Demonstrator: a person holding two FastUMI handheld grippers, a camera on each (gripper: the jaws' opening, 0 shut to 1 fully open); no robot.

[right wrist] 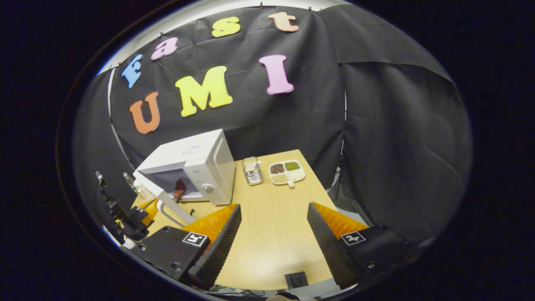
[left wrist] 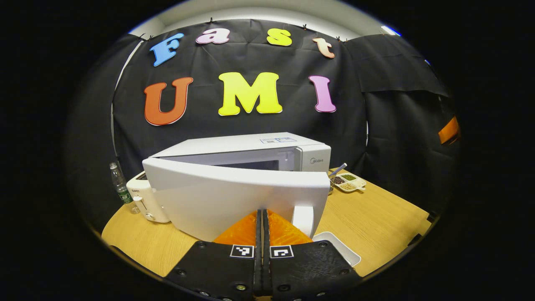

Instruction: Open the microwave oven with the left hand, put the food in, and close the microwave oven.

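The white microwave (left wrist: 250,146) stands at the back of the wooden table (left wrist: 376,217). Its door (left wrist: 217,196) is swung partly open toward me, with the handle (left wrist: 303,219) at its right end. My left gripper (left wrist: 262,212) is shut, its tips against the door's outer face just left of the handle, nothing between them. In the right gripper view, the microwave (right wrist: 196,161) shows its dark cavity, and a small reddish-brown thing (right wrist: 179,189) stands in the opening. The left gripper (right wrist: 151,205) sits behind the door (right wrist: 165,202). My right gripper (right wrist: 273,213) hangs open over bare table.
A white toaster (left wrist: 146,200) and a plastic bottle (left wrist: 120,186) stand left of the microwave. A divided dish of grains (right wrist: 286,172) and a glass container (right wrist: 252,170) sit to its right. An empty white tray (left wrist: 339,247) lies near the door handle.
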